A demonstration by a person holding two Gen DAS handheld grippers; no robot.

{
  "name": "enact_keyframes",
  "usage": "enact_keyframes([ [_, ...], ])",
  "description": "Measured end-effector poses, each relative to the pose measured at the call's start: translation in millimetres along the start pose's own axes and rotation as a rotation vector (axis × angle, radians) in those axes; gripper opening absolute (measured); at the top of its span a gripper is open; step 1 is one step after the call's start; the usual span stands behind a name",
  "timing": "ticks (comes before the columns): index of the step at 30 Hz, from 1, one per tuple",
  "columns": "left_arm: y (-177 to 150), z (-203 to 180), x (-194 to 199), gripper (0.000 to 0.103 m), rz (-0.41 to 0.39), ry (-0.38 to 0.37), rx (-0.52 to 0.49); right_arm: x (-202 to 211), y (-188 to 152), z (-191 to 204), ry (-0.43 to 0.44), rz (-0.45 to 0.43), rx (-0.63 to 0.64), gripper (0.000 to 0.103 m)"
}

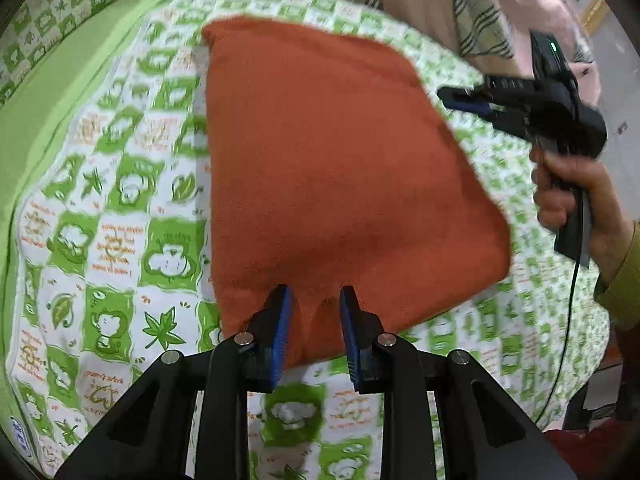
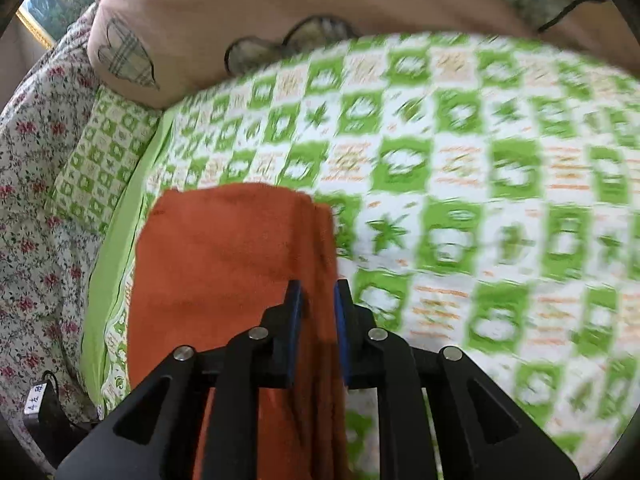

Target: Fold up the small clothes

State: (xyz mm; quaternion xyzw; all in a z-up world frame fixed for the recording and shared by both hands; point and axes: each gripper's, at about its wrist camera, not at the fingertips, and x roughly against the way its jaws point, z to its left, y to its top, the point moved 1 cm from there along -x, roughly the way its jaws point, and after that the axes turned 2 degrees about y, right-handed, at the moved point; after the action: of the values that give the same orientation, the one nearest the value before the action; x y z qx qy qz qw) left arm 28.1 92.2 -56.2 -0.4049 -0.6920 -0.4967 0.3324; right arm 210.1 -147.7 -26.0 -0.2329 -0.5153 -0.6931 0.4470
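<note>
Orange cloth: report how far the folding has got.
Done: the orange cloth already lies as a layered rectangle on the green bedspread. In hand: left claw straddles its near edge; right claw sits over its side edge. Left: any final fold, unclear.

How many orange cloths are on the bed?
1. The orange cloth lies folded on the green patterned bedspread, its near edge between the left gripper fingers; the right gripper is at its right edge. Others may be outside view.
</note>
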Motion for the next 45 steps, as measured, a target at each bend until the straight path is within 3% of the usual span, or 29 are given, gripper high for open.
enact_keyframes([
  [4,10.6,-1.5,19.9,0.025,-0.073,-0.035,-0.001,33.2,-21.8,16.0,0.081,-0.02,0.023,0.017],
  [7,21.4,1.3,18.8,0.025,-0.09,-0.027,0.005,41.5,-49.3,30.1,0.133,0.015,0.051,0.017],
  [13,31.9,11.4,-1.7,0.025,-0.062,-0.001,0.008,18.8,-86.3,36.6,0.086,0.111,0.086,0.017],
  [17,28.4,11.4,-19.0,0.023,-0.039,0.013,-0.01,-5.6,-91.7,17.0,0.001,0.146,0.084,0.0],
  [26,2.7,1.9,15.8,0.027,-0.046,-0.027,-0.018,34.5,-100.9,29.4,0.051,0.108,0.122,0.004],
  [30,-17.8,8.8,-1.7,0.026,0.011,0.024,-0.006,28.0,-128.0,30.0,0.019,0.172,0.163,0.004],
  [32,-21.5,12.8,-9.6,0.024,0.017,0.029,0.006,14.3,-141.2,21.4,-0.044,0.213,0.169,0.003],
  [45,-24.8,3.6,-16.3,0.024,0.003,0.089,-0.013,17.7,-156.1,0.2,-0.031,0.149,0.125,0.0],
])
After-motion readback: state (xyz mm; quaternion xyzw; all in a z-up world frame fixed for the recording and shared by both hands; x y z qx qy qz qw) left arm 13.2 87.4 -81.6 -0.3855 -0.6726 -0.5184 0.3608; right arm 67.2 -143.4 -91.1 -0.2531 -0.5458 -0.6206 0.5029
